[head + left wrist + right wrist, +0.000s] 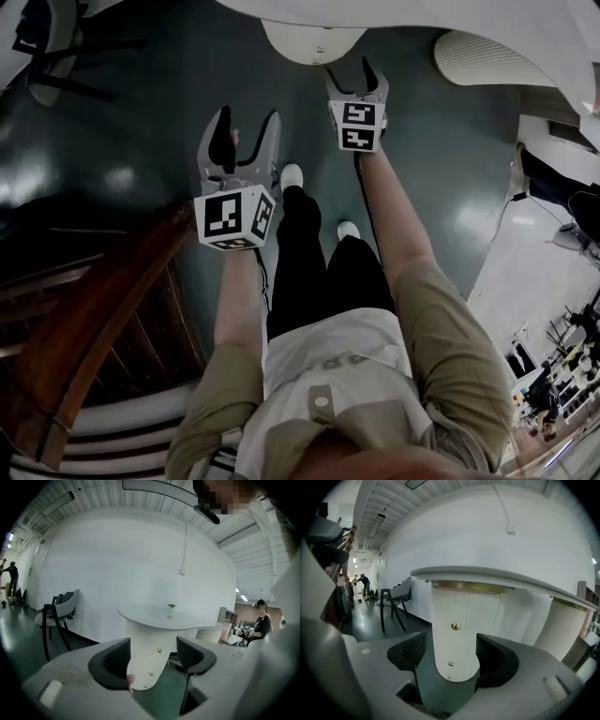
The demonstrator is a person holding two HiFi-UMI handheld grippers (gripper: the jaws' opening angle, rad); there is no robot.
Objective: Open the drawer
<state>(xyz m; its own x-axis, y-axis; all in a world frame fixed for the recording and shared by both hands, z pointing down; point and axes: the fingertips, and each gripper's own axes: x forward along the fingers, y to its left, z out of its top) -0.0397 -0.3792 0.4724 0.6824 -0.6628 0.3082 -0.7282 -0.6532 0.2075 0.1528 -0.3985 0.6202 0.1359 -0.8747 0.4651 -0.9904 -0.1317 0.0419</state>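
- Between the spread jaws of the right gripper (451,656) nothing was held.
- Just ahead stood the white cabinet (459,597), its top drawer (464,618) seemingly shut, brass knob (455,626) slightly above the jaws.
- Farther back, the left gripper (153,656), likewise slack and empty, faced it.
- Centring that knob between the pads before closing seemed wisest.

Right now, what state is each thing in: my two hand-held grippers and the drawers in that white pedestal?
Left hand-held gripper: open, nothing between its jaws.
Right hand-held gripper: open, nothing between its jaws.
Pedestal drawers: shut, fronts flush.
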